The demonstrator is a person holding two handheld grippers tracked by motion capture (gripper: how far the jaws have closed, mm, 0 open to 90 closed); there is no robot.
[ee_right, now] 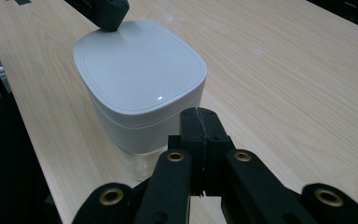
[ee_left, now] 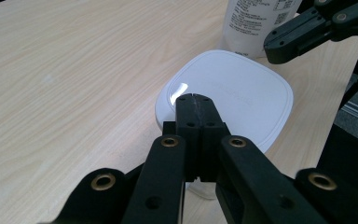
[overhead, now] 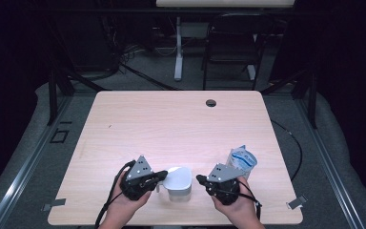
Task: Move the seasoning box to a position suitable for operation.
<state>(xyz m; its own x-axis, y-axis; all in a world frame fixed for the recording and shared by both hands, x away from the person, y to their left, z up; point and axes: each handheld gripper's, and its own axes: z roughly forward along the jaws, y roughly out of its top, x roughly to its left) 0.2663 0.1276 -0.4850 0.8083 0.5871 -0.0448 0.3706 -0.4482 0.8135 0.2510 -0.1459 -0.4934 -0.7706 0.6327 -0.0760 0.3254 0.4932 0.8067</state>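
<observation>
On the near part of the wooden bench [overhead: 171,119], the left gripper [overhead: 161,175] is held with its fingers [ee_left: 195,112] pressed fully together and nothing between them; their tips are seen over the near edge of the white lid [ee_left: 228,98], and whether they rest on it cannot be told. The white container [overhead: 178,183] stands upright between the two grippers, close to the bench's front edge, its lid seated flat. To its right, the right gripper [overhead: 201,180] is aimed at the container's side, its fingers [ee_right: 200,123] likewise closed tight and empty, just short of the wall. Behind that hand, a blue-and-white pouch [overhead: 242,162] stands upright.

The step appears to be the opening of the container. It would be done well if one pair of fingers were parted and set around the body for steadiness, while the other were parted at the lid's rim. The lid should be lifted straight, so the container is not tipped toward the bench edge.
</observation>
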